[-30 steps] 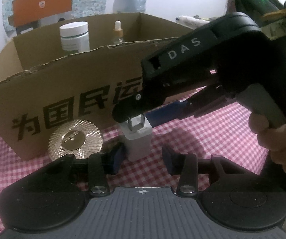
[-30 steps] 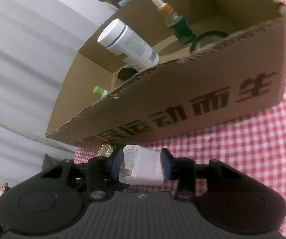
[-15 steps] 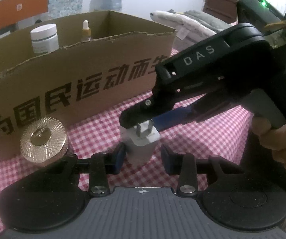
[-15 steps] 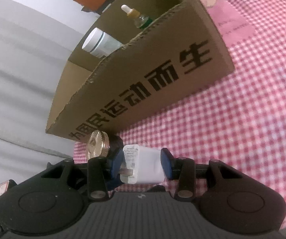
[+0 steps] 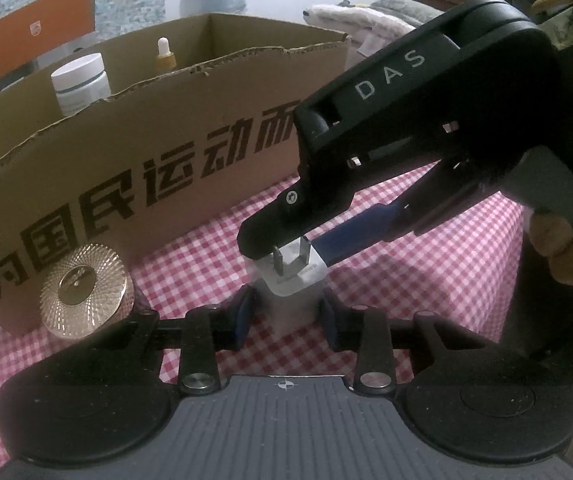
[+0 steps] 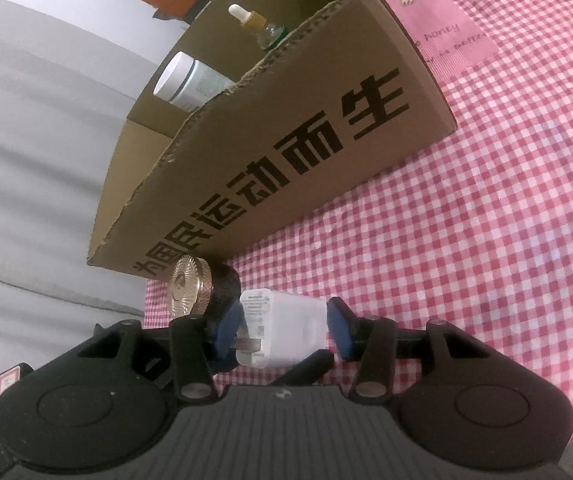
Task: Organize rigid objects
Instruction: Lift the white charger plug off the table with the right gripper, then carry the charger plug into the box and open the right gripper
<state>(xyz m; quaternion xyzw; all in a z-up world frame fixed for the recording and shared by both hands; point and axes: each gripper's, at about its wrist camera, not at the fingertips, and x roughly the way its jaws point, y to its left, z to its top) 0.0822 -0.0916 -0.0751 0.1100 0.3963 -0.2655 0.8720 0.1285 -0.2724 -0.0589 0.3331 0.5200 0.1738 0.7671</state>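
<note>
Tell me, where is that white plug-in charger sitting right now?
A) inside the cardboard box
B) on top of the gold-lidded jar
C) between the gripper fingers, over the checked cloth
C: the white charger sits between the left gripper fingers, outside the cardboard box.

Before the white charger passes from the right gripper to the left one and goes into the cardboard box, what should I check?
1. Charger sits between the left gripper pads: ok.
2. Left jaws, which have just been closing, press firmly on it: cannot tell.
3. Right gripper has let go: its jaws have just been opening and a gap shows at one pad, ok.
4. Gold-lidded jar stands apart from the charger: ok.
5. Cardboard box is open on top: ok.
</note>
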